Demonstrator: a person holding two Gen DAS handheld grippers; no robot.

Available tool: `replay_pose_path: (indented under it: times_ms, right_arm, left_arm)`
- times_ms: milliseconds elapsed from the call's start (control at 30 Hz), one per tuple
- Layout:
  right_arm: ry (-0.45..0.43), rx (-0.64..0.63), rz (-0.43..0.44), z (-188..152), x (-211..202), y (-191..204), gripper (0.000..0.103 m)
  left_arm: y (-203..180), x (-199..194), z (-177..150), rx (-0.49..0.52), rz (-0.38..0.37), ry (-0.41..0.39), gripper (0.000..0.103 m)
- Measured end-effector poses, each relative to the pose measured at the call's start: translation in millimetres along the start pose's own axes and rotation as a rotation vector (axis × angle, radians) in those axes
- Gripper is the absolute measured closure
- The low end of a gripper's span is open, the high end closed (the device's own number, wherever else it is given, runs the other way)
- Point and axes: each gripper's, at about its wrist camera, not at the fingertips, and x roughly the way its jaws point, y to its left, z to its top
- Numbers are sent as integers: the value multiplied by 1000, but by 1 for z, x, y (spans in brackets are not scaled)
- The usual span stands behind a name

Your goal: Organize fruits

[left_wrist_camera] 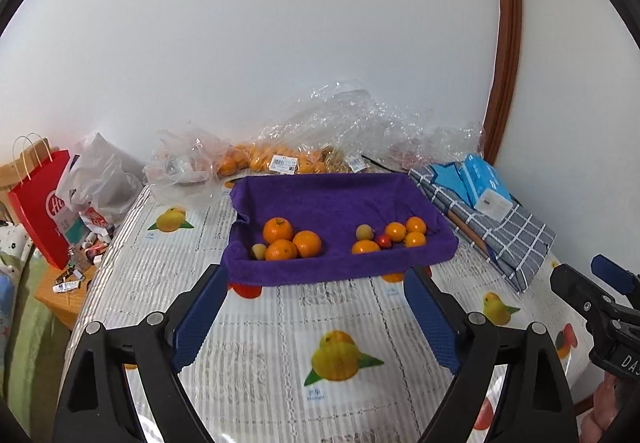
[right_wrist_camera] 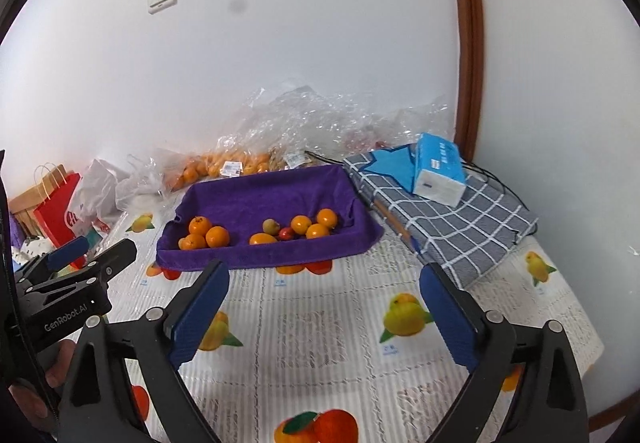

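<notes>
From where I sat, the left tool [left_wrist_camera: 316, 317] was spread wide with nothing between its blue pads, low in the frame over the fruit-printed tablecloth [left_wrist_camera: 280, 323] on the worktop. The right tool [right_wrist_camera: 324, 313] was just as wide and empty, at the bottom middle of its own view.

The purple cloth-lined tray [left_wrist_camera: 340, 199] lay at mid-frame, beyond both tools and apart from them. In its left part I saw three oranges [left_wrist_camera: 307, 243] bunched together, touching, with a small pale fruit [left_wrist_camera: 259, 251] at their left. In its right part sat four more oranges [left_wrist_camera: 415, 239], a small red fruit [left_wrist_camera: 384, 240] among them and another pale fruit [left_wrist_camera: 364, 232] just left of that group.

Behind the tray, against the wall, lay crumpled clear plastic bags [left_wrist_camera: 340, 115] holding more oranges [left_wrist_camera: 240, 161]. To the right of the tray I saw a grey checked cloth [right_wrist_camera: 460, 219] with a blue tissue pack [right_wrist_camera: 438, 171] on it. At the far left stood a red paper bag [left_wrist_camera: 38, 203].

In the left view, the right tool poked in at the right edge; in the right view, the left tool showed at the left edge with a hand [right_wrist_camera: 48, 375] under it.
</notes>
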Motion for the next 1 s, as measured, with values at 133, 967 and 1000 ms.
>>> replay_pose_path:
  times_ms: [133,967,1000]
  right_arm:
    - [-7,4,-2,-3,-6,-3,7]
    - [-2,24,-3,-7,-8,-1,7]
    - [0,22,-3,-7,-7,0,7]
  left_arm:
    - [-2,-4,-3,2,2,5,14]
    - [12,-8,-2,-23,12,9,14]
    - [12,-8,-3,-24,4,10,13]
